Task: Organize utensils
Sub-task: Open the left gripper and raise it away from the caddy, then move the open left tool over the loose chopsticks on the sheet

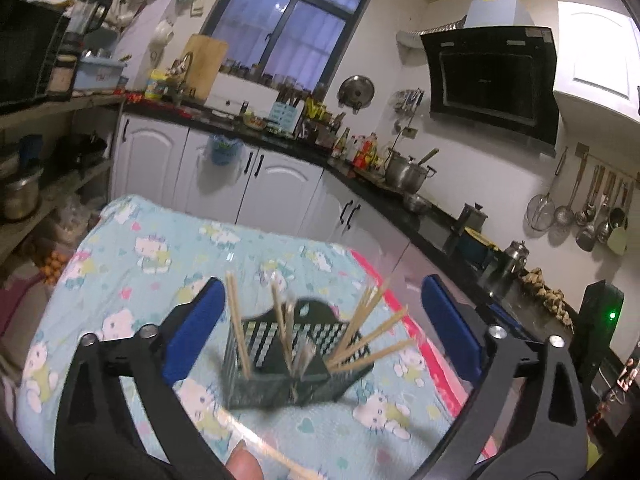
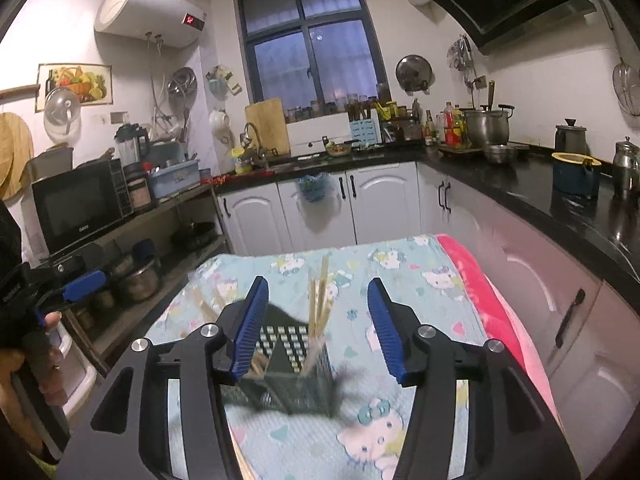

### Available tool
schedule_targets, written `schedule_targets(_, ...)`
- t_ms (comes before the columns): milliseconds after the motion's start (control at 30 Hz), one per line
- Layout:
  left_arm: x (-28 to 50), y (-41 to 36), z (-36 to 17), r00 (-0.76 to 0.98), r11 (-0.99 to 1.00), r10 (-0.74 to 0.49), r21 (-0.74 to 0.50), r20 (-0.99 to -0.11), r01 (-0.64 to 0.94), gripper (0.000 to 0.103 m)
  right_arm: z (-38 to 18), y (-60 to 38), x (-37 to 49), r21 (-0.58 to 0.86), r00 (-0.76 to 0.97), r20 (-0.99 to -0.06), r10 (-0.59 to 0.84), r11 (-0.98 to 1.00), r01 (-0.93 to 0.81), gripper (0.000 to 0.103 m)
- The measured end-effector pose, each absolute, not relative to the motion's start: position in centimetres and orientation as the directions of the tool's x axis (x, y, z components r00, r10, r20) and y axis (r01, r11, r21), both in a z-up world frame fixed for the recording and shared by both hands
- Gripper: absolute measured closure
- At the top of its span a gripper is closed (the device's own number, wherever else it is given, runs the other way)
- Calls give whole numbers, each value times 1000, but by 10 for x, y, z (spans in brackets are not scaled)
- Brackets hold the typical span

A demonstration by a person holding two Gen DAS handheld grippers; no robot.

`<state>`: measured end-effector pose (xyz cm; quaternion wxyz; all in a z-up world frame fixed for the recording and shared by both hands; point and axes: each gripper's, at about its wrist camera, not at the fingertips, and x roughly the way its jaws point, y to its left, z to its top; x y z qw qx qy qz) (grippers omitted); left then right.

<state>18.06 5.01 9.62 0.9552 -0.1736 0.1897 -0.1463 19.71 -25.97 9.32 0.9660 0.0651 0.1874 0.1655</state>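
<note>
A dark green perforated utensil holder (image 1: 280,364) stands on the table's cartoon-print cloth (image 1: 160,264), with several wooden chopsticks (image 1: 238,326) sticking up and leaning out of it. My left gripper (image 1: 320,308) is open wide, its blue pads on either side of the holder and clear of it. In the right wrist view the same holder (image 2: 288,372) sits low between the blue pads of my right gripper (image 2: 318,304), which is open with chopsticks (image 2: 320,298) rising in the gap, untouched. A loose chopstick (image 1: 264,446) lies on the cloth near a fingertip (image 1: 244,462).
Black countertops (image 2: 520,184) with pots, bottles and a kettle run along the right and back. White cabinets (image 1: 256,176) stand beyond the table. A shelf with a microwave (image 2: 80,204) is at the left. A pink cloth edge (image 2: 476,280) borders the table's right side. The other hand-held gripper (image 2: 80,284) shows at left.
</note>
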Motion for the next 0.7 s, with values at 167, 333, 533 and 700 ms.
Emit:
schedule_targets(167, 169, 55, 79, 872, 899, -339, -394, -353, 190, 11, 84, -265, 181, 185, 862, -370, 347, 937, -297, 51)
schedule_targets(333, 161, 59, 62, 858, 902, -330, -398, -394, 165, 11, 78, -265, 169, 180, 851, -388, 354, 935, -306, 46)
schedule_targets(533, 152, 59, 47, 845, 905, -328, -397, -423, 152, 11, 71, -266, 157, 176, 843, -402, 357, 934, -312, 45)
schedule_targets(700, 147, 59, 40, 836, 906, -324, -400, -442, 139, 11, 62, -264, 150, 165, 832, -423, 360, 933, -320, 44)
